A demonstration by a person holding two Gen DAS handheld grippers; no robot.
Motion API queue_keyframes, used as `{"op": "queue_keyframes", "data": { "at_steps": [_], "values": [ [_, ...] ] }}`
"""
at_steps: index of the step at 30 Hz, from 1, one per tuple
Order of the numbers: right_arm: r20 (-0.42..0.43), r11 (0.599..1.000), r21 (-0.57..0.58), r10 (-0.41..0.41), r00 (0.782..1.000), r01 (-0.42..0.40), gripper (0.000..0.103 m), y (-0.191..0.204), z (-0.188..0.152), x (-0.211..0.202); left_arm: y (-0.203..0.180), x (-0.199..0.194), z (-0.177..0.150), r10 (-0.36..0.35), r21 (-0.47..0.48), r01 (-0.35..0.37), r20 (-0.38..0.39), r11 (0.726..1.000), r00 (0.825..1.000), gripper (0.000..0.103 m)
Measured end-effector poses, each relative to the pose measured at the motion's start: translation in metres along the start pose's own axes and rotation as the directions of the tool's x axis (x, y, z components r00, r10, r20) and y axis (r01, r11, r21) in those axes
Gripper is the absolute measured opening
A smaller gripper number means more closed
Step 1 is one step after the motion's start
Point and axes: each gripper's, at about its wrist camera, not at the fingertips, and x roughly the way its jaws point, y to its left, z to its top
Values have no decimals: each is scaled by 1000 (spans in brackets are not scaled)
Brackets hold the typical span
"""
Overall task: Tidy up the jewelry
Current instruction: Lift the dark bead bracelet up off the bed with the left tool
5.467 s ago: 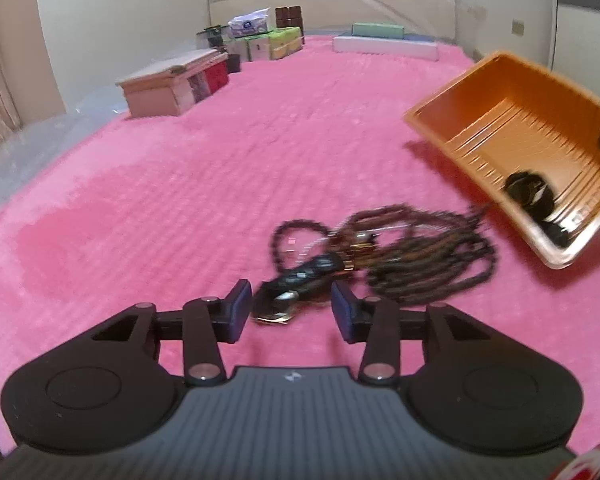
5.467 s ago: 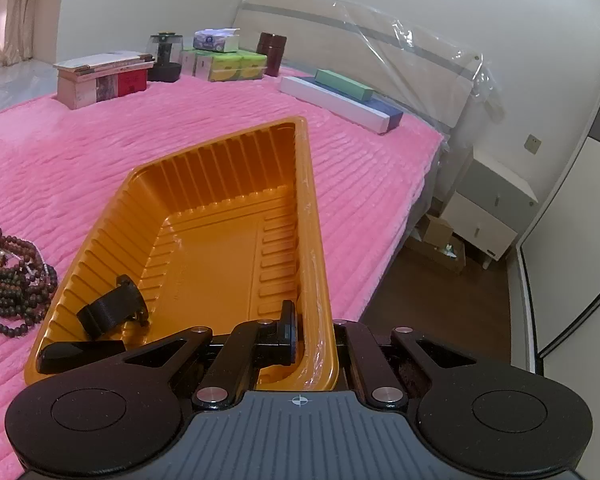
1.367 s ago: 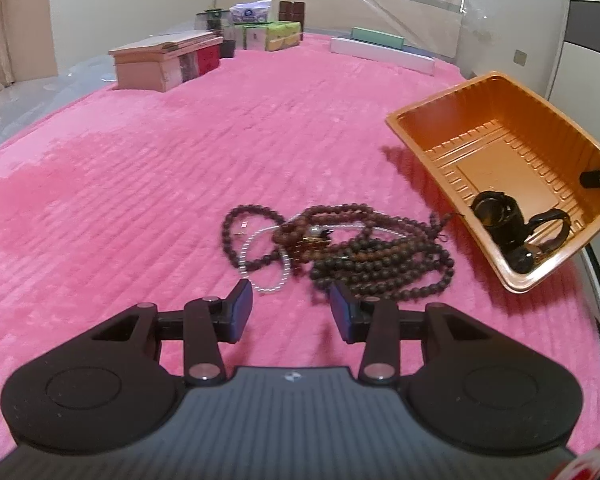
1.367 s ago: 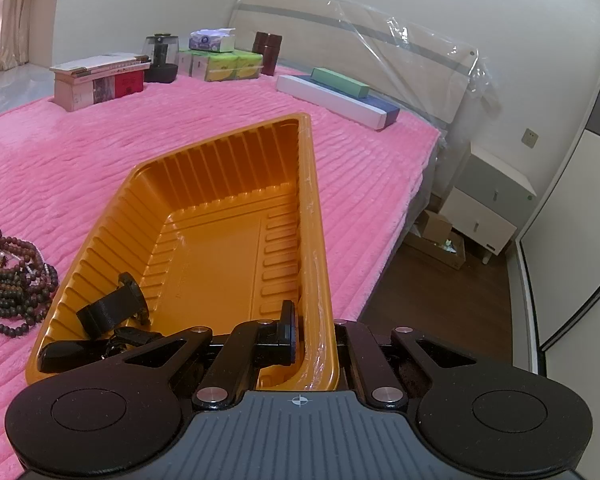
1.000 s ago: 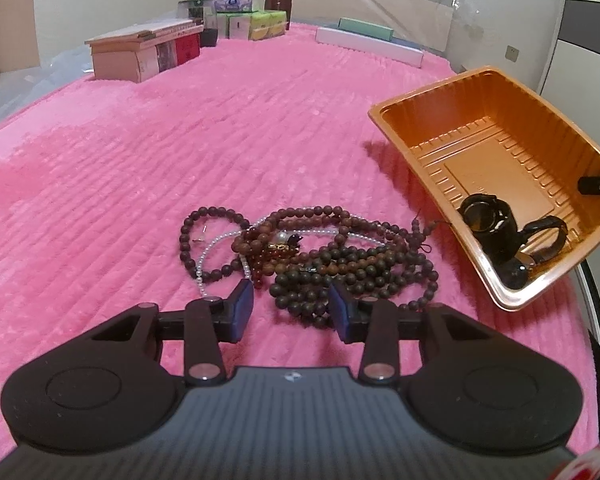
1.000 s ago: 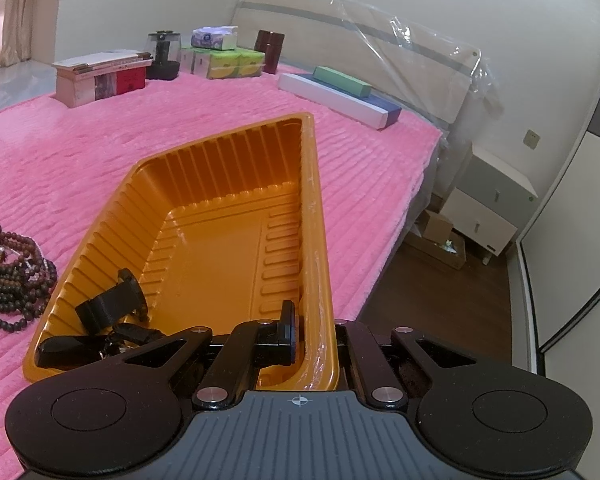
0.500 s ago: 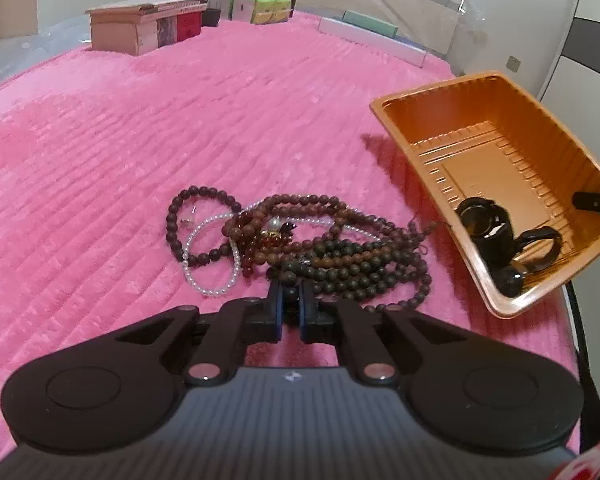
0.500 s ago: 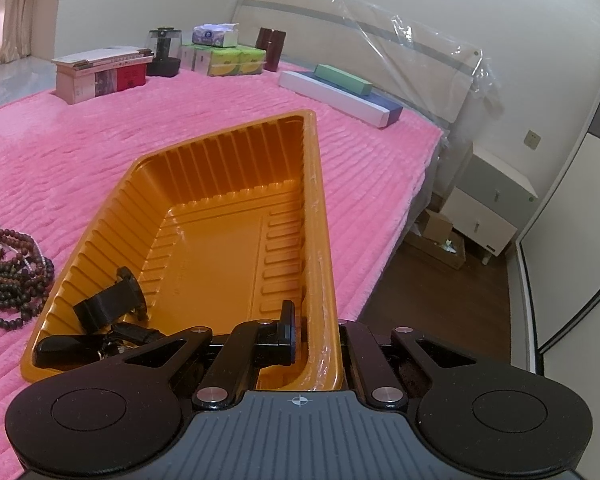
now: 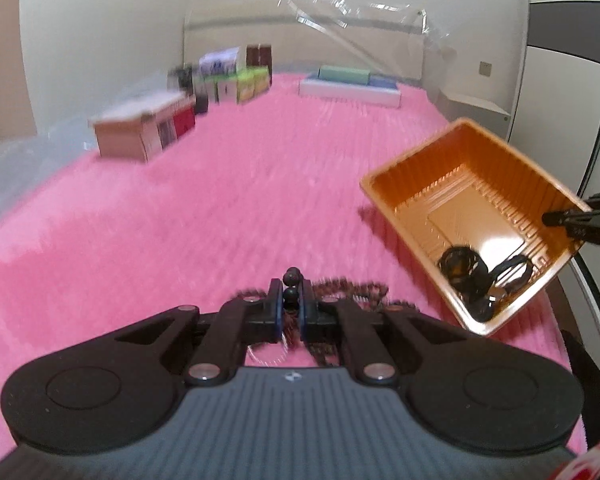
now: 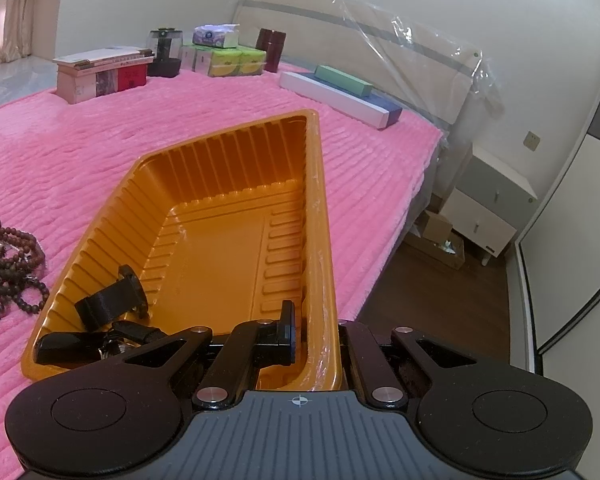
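Observation:
My left gripper (image 9: 290,304) is shut on a dark bead necklace (image 9: 291,278); beads show between and above the pads, and strands trail down behind the fingers (image 9: 354,290). The orange tray (image 9: 416,160) sits tilted to the right, with black watches (image 9: 460,268) in its near corner. My right gripper (image 10: 314,330) is shut on the tray's right rim (image 10: 320,240) and holds it up. The watches (image 10: 108,304) lie at the tray's lower left. Brown bead strands (image 10: 8,256) lie on the pink bedspread left of the tray.
Pink bedspread (image 9: 180,208) covers the bed. A wooden box (image 9: 140,136), tissue packs (image 9: 240,80) and long flat boxes (image 9: 352,84) stand at the far end by the headboard. The bed's right edge drops to a wooden floor (image 10: 440,300) with a nightstand (image 10: 488,208).
My left gripper shut on the bead pile, then lifted and tilted up with a necklace in it; the view is blurred by motion. The right gripper keeps holding the tray.

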Motion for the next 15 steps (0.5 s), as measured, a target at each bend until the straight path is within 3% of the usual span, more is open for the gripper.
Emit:
{"op": "queue_keyframes", "data": {
  "at_steps": [15],
  "values": [
    [18,1000,-13,-21,1000,21,5,5,3,-7,0,-59,76,-28,190,-3,159,982,987,6]
  ]
}}
